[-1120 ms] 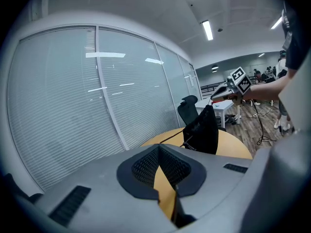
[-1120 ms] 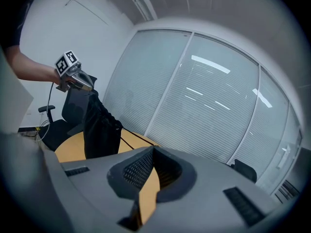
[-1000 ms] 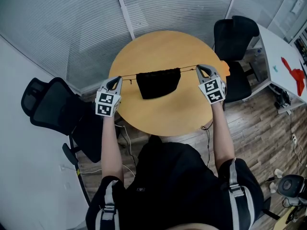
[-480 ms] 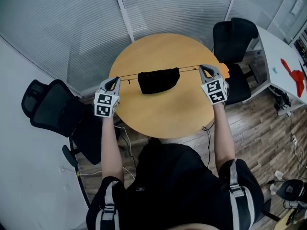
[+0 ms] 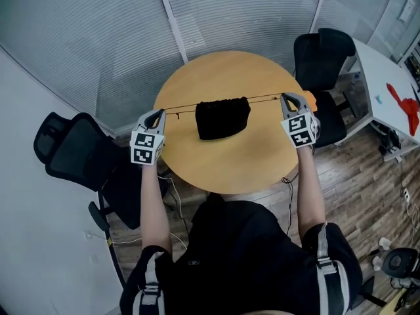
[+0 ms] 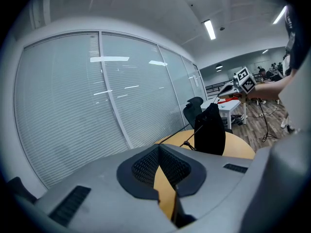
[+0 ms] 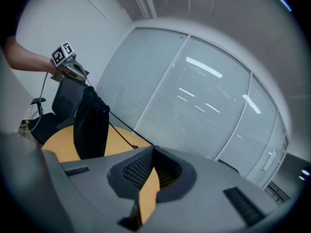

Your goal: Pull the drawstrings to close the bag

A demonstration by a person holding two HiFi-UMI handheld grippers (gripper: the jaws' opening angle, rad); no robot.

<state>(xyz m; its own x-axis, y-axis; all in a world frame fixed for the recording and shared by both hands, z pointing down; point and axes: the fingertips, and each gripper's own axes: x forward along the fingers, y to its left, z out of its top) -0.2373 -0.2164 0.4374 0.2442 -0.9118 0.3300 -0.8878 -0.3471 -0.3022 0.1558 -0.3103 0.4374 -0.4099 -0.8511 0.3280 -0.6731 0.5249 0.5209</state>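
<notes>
A black drawstring bag (image 5: 223,118) hangs over the round wooden table (image 5: 230,163), its mouth gathered on a thin dark drawstring (image 5: 187,108) pulled taut to both sides. My left gripper (image 5: 159,113) is shut on the string's left end, out past the table's left edge. The right gripper (image 5: 287,98) is shut on the right end at the table's right edge. In the left gripper view the bag (image 6: 210,130) hangs ahead, with the cord (image 6: 177,135) running into the left gripper (image 6: 159,147). The right gripper view shows the bag (image 7: 90,127) and cord (image 7: 125,128) meeting the right gripper (image 7: 152,147).
A black office chair (image 5: 72,153) stands left of the table and another (image 5: 321,51) at the back right. A white desk (image 5: 384,77) with a red thing (image 5: 403,100) on it is at the far right. Blind-covered glass walls (image 5: 131,38) curve behind the table.
The right gripper has drawn a little outward to the right. The bag's mouth has bunched narrower along the string. The left gripper has hardly moved.
</notes>
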